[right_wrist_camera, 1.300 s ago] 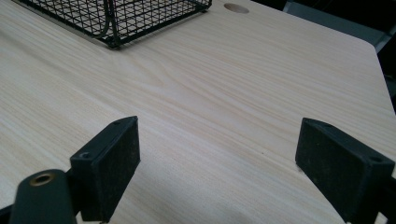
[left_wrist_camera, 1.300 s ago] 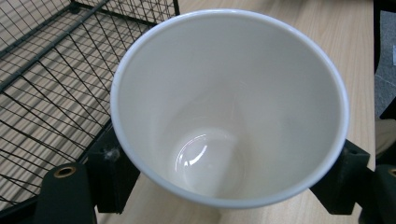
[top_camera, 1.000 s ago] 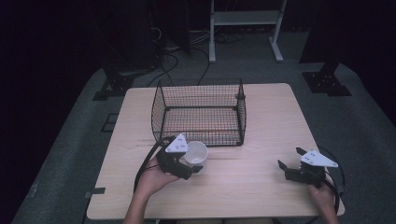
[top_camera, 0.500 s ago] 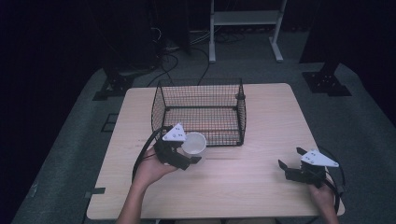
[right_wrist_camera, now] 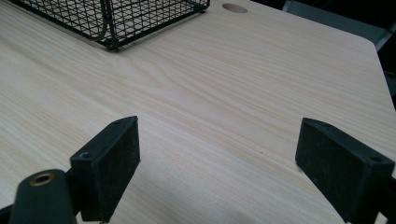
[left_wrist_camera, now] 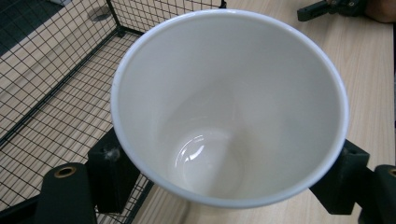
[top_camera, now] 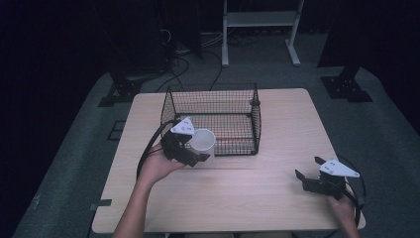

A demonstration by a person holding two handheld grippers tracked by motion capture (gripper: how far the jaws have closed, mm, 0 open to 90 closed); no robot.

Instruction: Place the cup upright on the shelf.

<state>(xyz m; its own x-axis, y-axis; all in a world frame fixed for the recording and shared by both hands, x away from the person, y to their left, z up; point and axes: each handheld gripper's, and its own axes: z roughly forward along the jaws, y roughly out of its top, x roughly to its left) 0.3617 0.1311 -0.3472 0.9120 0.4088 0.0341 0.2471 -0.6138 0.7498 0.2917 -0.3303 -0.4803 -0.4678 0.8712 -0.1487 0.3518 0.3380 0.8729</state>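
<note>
One cup point(top_camera: 202, 143), one wire basket point(top_camera: 210, 106), one table point(top_camera: 237, 198).

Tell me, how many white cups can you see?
1: a white ceramic cup, clamped in the left gripper at the black wire basket's near wall. None seems hidden.

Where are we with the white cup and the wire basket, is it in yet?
Not yet. Done: the left gripper is shut on the white cup and has it lifted off the table. In hand: the cup sits at the near wall of the wire basket, apparently outside it. Likely left: carry it over the rim, lower and release. The right gripper rests open, holding nothing.
</note>
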